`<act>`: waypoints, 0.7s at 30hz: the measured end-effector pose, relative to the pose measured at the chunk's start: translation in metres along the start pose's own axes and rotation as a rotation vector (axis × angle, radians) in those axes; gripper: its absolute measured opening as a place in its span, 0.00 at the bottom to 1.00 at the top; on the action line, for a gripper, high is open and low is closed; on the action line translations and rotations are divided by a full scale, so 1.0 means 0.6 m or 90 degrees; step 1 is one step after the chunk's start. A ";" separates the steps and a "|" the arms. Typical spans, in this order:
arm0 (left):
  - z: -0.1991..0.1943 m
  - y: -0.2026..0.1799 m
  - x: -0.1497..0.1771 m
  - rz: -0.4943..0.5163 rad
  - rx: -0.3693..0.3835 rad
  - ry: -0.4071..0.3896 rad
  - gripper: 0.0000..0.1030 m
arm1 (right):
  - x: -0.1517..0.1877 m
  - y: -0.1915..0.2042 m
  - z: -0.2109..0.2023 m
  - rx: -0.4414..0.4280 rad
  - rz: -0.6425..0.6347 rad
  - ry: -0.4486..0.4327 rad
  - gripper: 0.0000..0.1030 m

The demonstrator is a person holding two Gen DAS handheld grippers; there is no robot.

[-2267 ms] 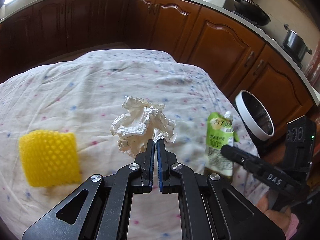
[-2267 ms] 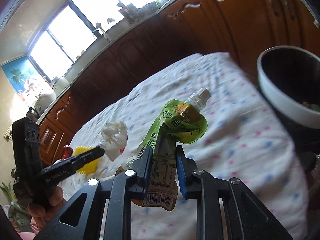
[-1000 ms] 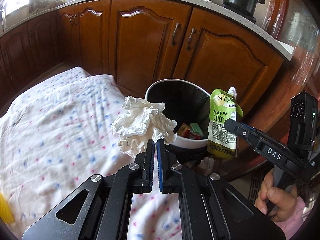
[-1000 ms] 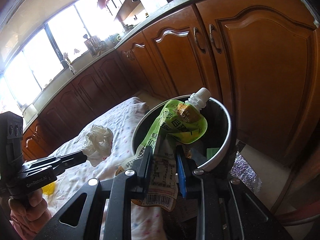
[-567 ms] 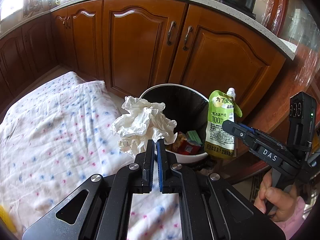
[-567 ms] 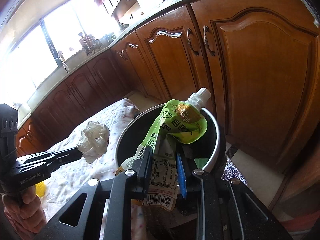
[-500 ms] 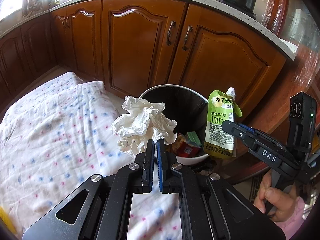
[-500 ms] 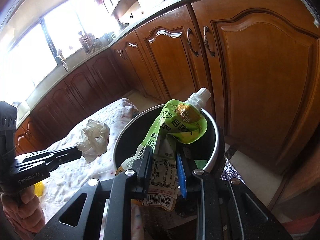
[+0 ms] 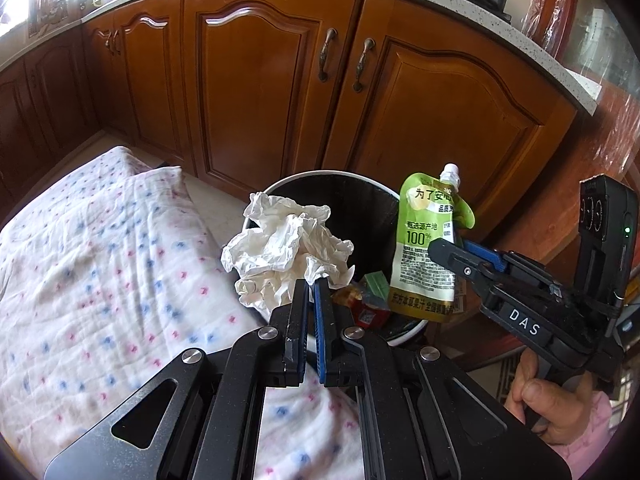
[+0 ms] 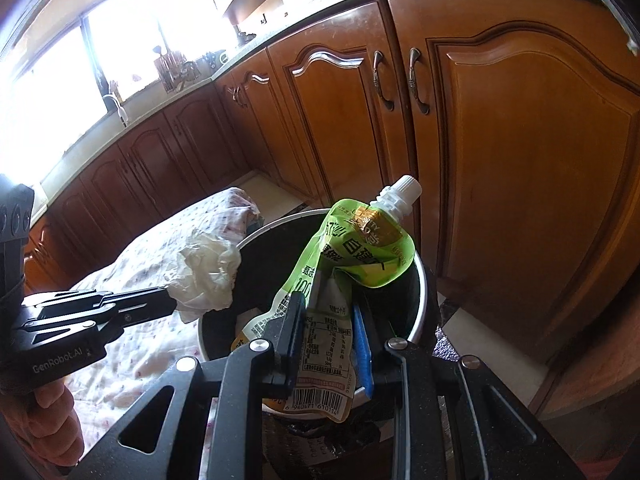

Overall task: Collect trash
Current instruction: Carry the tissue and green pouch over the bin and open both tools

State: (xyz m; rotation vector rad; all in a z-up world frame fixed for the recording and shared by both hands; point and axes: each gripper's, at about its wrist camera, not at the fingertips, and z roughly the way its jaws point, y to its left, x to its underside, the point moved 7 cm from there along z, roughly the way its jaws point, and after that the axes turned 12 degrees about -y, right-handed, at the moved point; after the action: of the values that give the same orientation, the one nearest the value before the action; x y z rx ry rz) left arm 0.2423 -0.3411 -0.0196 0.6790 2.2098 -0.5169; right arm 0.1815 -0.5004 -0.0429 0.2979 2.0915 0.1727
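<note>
Tissue (image 9: 286, 256) in left tongs (image 9: 311, 285), seemingly over bin (image 9: 280, 187) rim

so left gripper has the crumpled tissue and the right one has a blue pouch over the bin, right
Nearly: the pouch is green, not blue, as the right wrist view shows. The left gripper does hold the crumpled tissue, and the right gripper holds the pouch over the bin.

I see a table under a white cloth (image 9: 100, 280) dotted with pink and blue, rumpled and creased, its far end drooping toward the floor. Just off the right edge a white-rimmed bin (image 9: 408, 330) stands on the pale floor (image 9: 216, 196), in front of the brown cabinets (image 9: 256, 92).
</note>
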 end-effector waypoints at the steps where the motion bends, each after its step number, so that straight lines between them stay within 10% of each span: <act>1: 0.004 -0.002 0.000 0.001 0.001 0.002 0.03 | 0.000 0.001 0.004 0.000 -0.004 0.004 0.23; 21: 0.063 -0.026 0.014 0.021 -0.011 0.054 0.03 | 0.006 -0.005 0.040 -0.010 0.007 0.046 0.28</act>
State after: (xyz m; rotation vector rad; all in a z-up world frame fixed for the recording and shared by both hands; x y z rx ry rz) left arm 0.2486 -0.3717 -0.0477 0.7389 2.2756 -0.4599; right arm 0.1998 -0.5021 -0.0584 0.2984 2.1590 0.2097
